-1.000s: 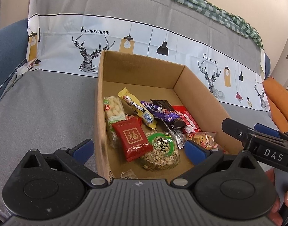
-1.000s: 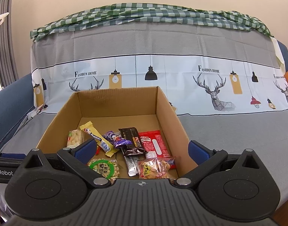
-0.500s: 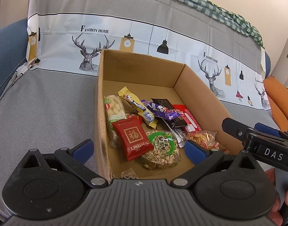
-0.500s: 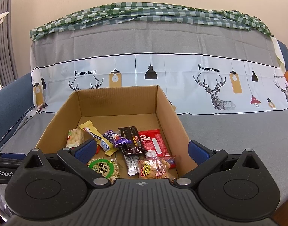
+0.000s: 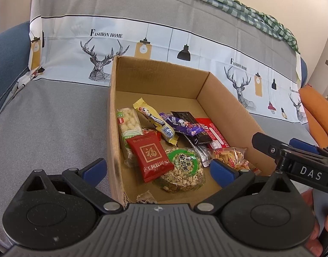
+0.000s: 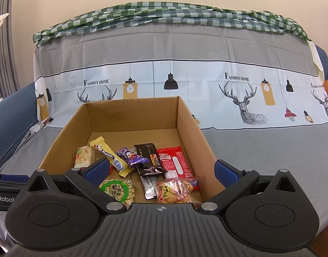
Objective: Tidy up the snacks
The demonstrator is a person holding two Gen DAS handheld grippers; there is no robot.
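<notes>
Honestly these snack packets look light, crinkly and slippery, so I'd pinch a sealed edge rather than the crushable middle. They all sit loose in the cardboard box on the sofa: red packet, round green-label puffed snack, yellow bar. Left gripper and right gripper both have jaws wide open, holding nothing.

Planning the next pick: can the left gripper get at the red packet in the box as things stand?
Probably yes: the left gripper is open, the red packet lies on top just ahead, and the cardboard box has no lid.
</notes>
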